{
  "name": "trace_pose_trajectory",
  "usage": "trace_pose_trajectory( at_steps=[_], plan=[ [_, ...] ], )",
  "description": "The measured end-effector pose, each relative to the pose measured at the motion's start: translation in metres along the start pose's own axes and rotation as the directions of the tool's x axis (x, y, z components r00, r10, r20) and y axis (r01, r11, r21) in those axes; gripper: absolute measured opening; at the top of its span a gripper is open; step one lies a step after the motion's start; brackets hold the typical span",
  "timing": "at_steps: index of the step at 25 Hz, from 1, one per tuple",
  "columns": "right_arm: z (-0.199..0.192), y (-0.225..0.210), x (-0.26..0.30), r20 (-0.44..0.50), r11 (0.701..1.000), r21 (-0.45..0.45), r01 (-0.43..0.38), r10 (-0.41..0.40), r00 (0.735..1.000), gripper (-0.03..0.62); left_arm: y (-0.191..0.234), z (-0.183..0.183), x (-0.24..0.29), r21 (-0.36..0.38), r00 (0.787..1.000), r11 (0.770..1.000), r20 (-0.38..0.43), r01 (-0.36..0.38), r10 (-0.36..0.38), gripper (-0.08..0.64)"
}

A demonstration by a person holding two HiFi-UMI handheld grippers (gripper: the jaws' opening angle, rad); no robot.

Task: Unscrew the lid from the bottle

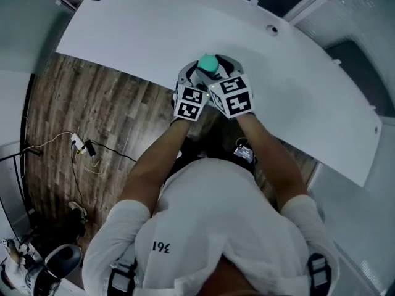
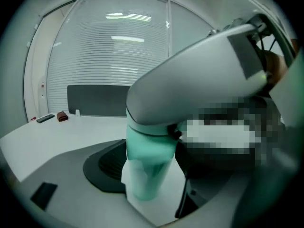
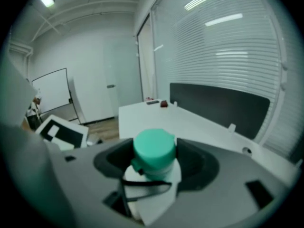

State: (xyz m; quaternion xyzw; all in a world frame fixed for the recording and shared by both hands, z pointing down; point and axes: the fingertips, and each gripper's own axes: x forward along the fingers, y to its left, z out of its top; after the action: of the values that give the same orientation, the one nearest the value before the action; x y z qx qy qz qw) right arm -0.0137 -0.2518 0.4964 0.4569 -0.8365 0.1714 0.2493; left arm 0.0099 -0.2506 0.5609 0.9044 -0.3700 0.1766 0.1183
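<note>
A bottle with a teal lid (image 1: 208, 63) is held over the near edge of the white table (image 1: 142, 36), between both grippers. In the left gripper view the teal-and-white bottle body (image 2: 147, 170) stands upright, and my left gripper (image 2: 149, 175) is shut on it. The grey body of the right gripper (image 2: 204, 70) hangs over the bottle's top and hides the lid there. In the right gripper view the teal lid (image 3: 153, 148) sits between the dark pads, with my right gripper (image 3: 154, 159) shut on it. Both marker cubes touch side by side in the head view, left gripper (image 1: 196, 76), right gripper (image 1: 222, 68).
A dark panel (image 2: 97, 99) runs along the table's far side. A small red object (image 2: 61, 116) and a black remote (image 2: 45, 118) lie at the far left corner. A cable hole (image 1: 272, 29) is at the table's right. Cables (image 1: 83, 145) lie on the wooden floor.
</note>
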Motion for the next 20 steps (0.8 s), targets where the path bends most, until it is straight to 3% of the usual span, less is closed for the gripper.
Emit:
trace_pose_trajectory(
  at_steps=[4,9,14,20],
  plan=[
    [-0.001,0.000,0.002,-0.003,1.000,0.005,0.007,-0.007,1.000,0.291,0.001,0.002,0.003,0.015,1.000,1.000,-0.009,0.024,-0.024,0.328],
    [-0.001,0.005,0.001,-0.032,0.992,-0.086,-0.092,0.089,0.995,0.291,-0.001,0.001,0.001,0.061,0.991,0.989,-0.019,0.131,-0.130,0.328],
    [-0.006,0.006,-0.002,-0.073,0.973,-0.143,-0.179,0.170,0.983,0.291,-0.008,-0.001,0.000,0.118,0.963,0.956,-0.055,0.270,-0.265,0.328],
    [-0.005,0.008,-0.001,-0.106,0.961,-0.187,-0.204,0.187,0.977,0.293,-0.010,0.000,-0.002,0.158,0.926,0.913,-0.107,0.375,-0.362,0.327]
  ],
)
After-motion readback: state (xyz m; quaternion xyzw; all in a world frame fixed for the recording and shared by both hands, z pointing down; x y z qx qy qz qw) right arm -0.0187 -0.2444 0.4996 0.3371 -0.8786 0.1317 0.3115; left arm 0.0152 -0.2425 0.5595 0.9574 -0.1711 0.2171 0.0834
